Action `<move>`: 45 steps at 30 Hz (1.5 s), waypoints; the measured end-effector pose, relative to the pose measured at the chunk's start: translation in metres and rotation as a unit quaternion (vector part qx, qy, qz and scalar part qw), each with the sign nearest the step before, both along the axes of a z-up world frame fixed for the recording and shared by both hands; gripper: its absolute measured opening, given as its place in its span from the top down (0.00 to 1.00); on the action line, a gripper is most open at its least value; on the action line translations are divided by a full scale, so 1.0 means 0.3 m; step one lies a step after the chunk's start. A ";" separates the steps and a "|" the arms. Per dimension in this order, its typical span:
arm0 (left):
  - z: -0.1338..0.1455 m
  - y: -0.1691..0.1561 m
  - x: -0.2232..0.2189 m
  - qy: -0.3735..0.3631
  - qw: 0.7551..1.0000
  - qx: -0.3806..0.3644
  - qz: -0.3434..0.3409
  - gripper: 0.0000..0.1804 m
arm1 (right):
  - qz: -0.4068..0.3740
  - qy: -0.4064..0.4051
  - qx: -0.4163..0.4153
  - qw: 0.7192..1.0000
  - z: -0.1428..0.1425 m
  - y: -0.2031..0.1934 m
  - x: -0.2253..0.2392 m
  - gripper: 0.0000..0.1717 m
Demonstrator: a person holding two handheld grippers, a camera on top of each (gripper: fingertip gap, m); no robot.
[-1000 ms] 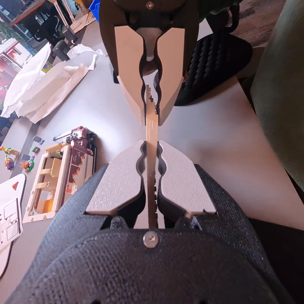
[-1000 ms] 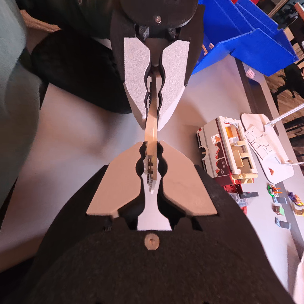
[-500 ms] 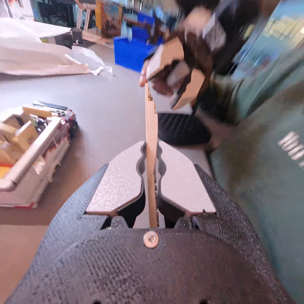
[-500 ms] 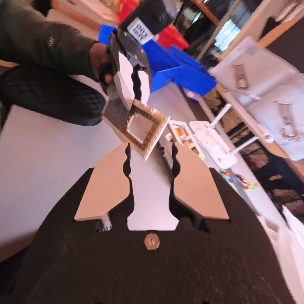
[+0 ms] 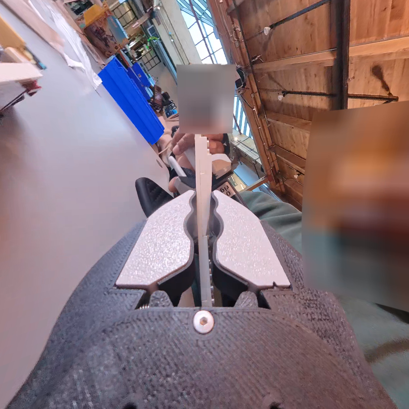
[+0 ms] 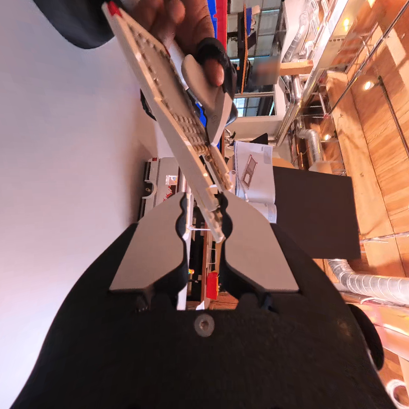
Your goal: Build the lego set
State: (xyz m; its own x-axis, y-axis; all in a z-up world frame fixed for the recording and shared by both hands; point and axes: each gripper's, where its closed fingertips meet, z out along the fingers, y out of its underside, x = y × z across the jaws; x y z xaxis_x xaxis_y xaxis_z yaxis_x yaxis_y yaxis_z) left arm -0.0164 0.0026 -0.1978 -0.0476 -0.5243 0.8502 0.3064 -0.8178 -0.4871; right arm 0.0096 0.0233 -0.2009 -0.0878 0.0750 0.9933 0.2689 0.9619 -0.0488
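Observation:
My left gripper [image 5: 203, 194] is shut on a flat, tan, studded brick plate [image 5: 202, 177], which I see edge-on, sticking straight out past the fingertips. In the right wrist view the same plate [image 6: 168, 124] runs diagonally from the left gripper's fingers [image 6: 208, 97] and the person's hand down to my right gripper [image 6: 204, 197]. The plate's lower end lies slanted between the right gripper's jaws. It is close to the right finger [image 6: 243, 221], with a clear gap to the left finger [image 6: 163, 221]. The right gripper is open. It also shows beyond the plate in the left wrist view [image 5: 219, 166].
The grey table [image 5: 66, 155] appears steeply tilted in both views. Blue bins [image 5: 130, 99] stand at its far side. A white and dark red brick building [image 6: 159, 177] and an open instruction booklet [image 6: 254, 172] lie behind the right jaws. A black padded seat [image 5: 150, 194] is near the table edge. The gap from one gripper's tips to the other's is roughly 4 centimetres.
A second ago both grippers were shut on the plate. The right gripper then opened and let go, and both views tilted. Its jaws have now narrowed around the plate's end again.

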 end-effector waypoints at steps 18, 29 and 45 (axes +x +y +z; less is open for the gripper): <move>-0.090 0.008 0.007 0.541 0.733 0.407 0.061 0.78 | -0.085 -0.199 -0.502 0.838 -0.105 0.020 0.040 0.93; -0.171 0.007 0.076 0.596 0.679 0.429 0.004 0.94 | -0.015 -0.153 -0.541 0.827 -0.109 -0.063 0.040 0.91; -0.200 -0.032 0.053 0.615 0.671 0.413 -0.034 0.94 | 0.007 -0.105 -0.529 0.842 -0.119 -0.100 0.016 0.92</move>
State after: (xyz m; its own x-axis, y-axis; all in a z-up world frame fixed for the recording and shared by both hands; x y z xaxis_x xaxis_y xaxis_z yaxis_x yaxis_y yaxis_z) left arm -0.0006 -0.0070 -0.2578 0.3760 -0.8728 -0.3113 -0.7674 -0.1050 -0.6325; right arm 0.0143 -0.0068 -0.2366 -0.2612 0.9055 0.3343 0.3682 0.4136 -0.8327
